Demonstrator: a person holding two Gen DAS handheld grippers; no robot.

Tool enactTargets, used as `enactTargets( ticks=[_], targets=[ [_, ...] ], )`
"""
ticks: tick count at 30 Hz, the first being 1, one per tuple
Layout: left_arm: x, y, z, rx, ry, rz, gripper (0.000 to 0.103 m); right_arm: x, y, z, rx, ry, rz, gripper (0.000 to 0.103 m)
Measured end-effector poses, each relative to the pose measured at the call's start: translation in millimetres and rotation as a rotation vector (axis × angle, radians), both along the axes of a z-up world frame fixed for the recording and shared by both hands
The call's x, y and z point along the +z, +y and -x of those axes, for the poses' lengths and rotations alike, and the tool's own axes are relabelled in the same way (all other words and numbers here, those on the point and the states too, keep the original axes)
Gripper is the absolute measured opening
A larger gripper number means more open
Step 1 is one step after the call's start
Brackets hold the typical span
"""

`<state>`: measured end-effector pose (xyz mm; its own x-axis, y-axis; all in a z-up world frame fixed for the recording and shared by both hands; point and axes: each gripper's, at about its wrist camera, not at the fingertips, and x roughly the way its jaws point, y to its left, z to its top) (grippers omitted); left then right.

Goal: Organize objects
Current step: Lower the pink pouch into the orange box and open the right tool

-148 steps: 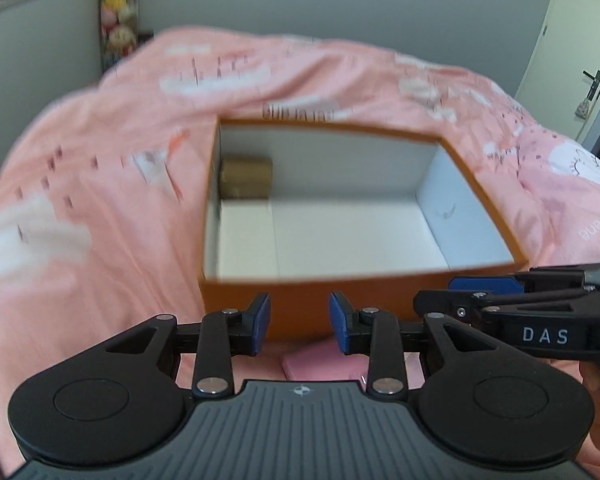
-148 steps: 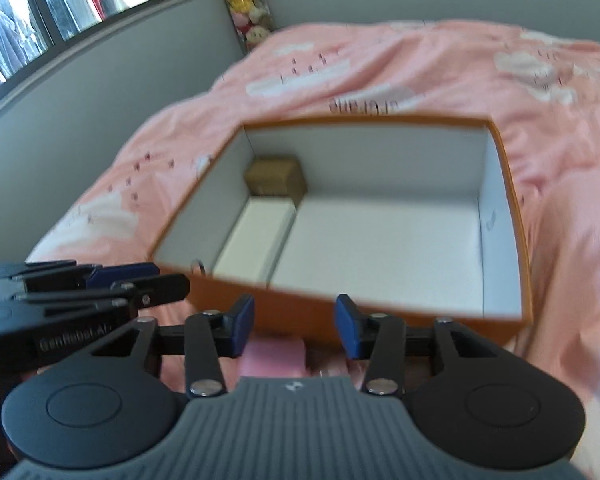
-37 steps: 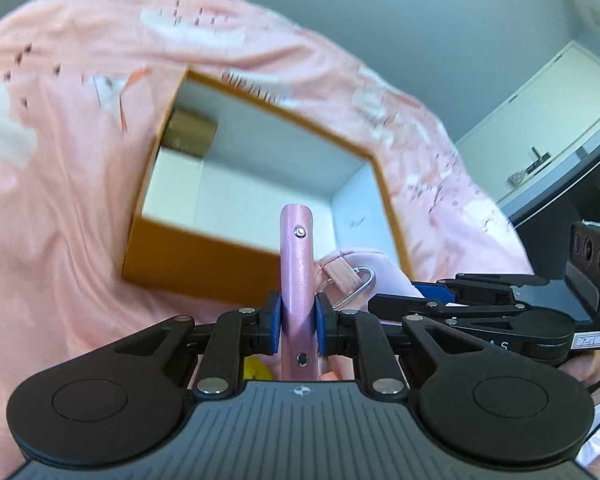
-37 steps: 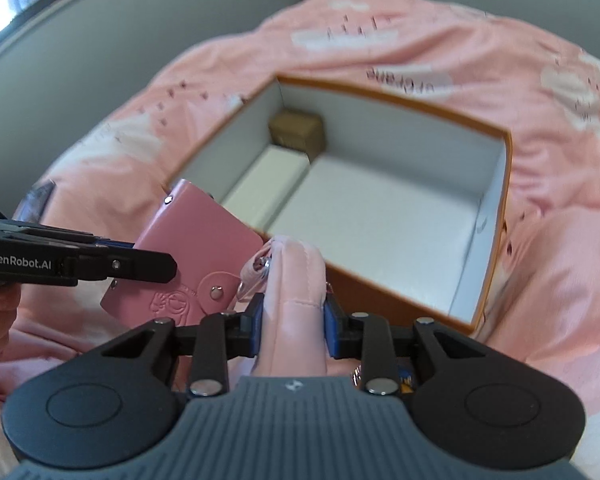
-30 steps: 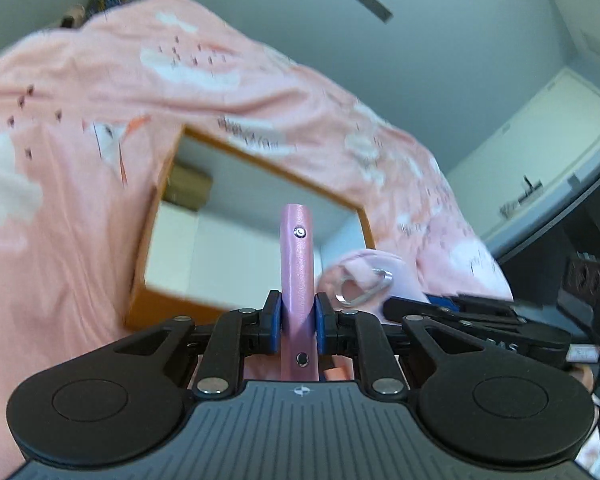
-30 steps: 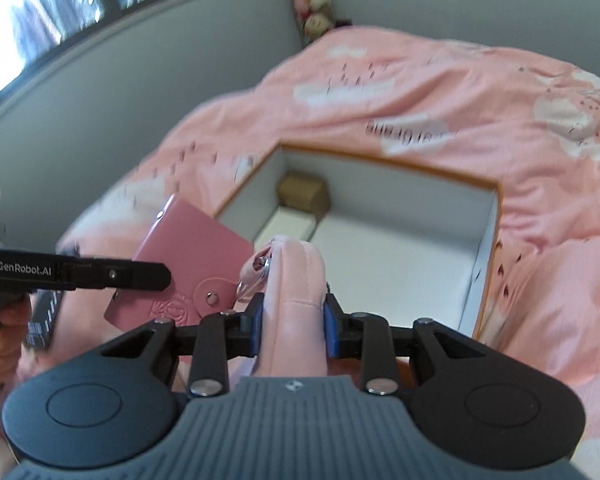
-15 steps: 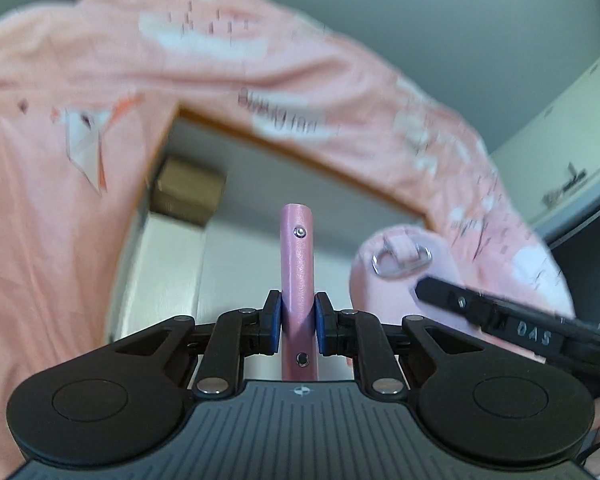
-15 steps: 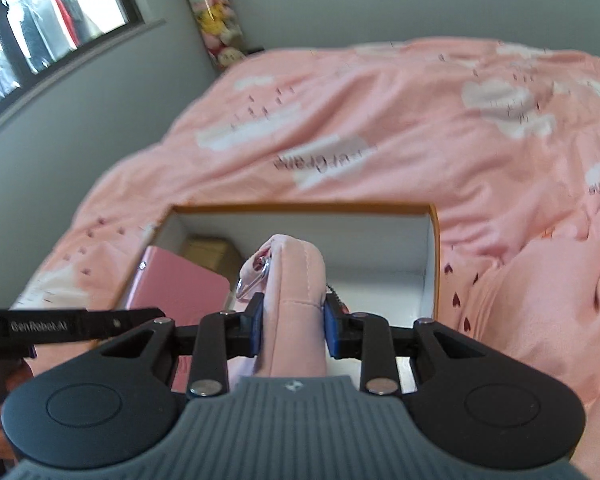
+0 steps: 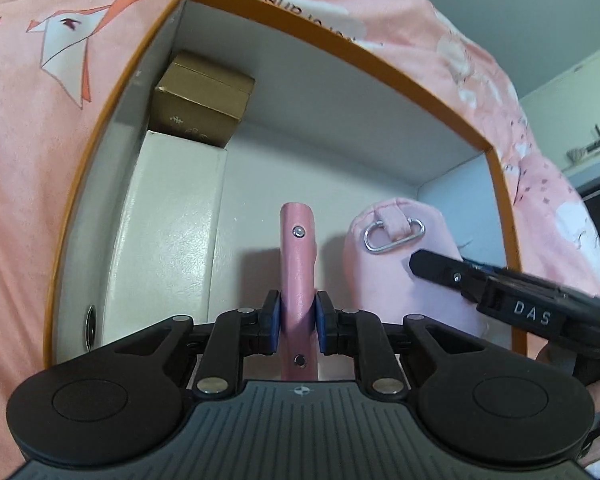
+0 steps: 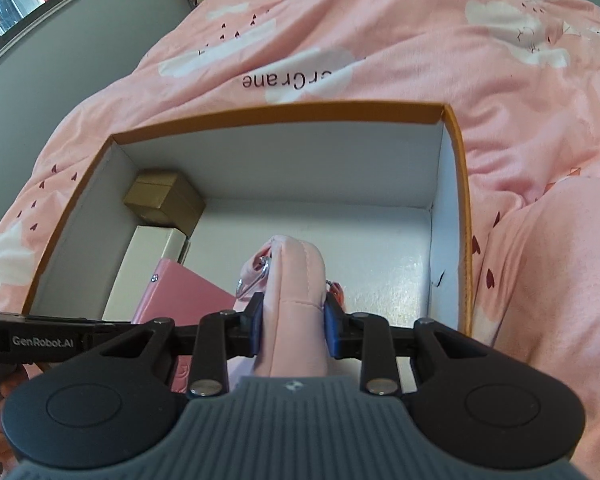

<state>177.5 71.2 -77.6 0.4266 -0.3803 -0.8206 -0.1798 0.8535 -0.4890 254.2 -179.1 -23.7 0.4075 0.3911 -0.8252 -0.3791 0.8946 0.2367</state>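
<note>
The left tongs [image 9: 297,322] squeeze a pink wallet [image 9: 298,264] inside the orange box [image 9: 380,60]. The right tongs [image 10: 293,326] squeeze a pink pouch [image 10: 296,280]. A gold box [image 9: 202,98] sits at ten o'clock.

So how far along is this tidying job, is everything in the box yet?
Partly. A gold box and a white box already sit in the orange box. The left gripper holds a pink wallet and the right gripper a pink pouch, both low inside. Releasing them remains.
</note>
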Motion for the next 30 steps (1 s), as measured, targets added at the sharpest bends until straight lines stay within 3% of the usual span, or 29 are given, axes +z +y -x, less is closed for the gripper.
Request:
enactTargets(
  ticks=[3,8,12,20,30],
  targets=[
    [3,-3,1,-0.019,0.026,-0.055,0.023,-4,1,-2,0.003,0.013,0.0,0.032],
    [18,-15,8,-0.065,-0.001,-0.279,0.027,-6,3,-4,0.014,0.013,0.013,0.032],
    [25,-17,10,-0.087,-0.018,-0.343,0.027,-6,3,-6,0.006,0.017,0.008,0.032],
    [29,-16,3,-0.097,-0.037,-0.342,0.027,1,5,-11,0.005,0.001,0.004,0.032],
    [29,-16,2,-0.092,-0.041,-0.334,0.027,-24,14,-10,0.059,0.133,0.03,0.038]
  ],
)
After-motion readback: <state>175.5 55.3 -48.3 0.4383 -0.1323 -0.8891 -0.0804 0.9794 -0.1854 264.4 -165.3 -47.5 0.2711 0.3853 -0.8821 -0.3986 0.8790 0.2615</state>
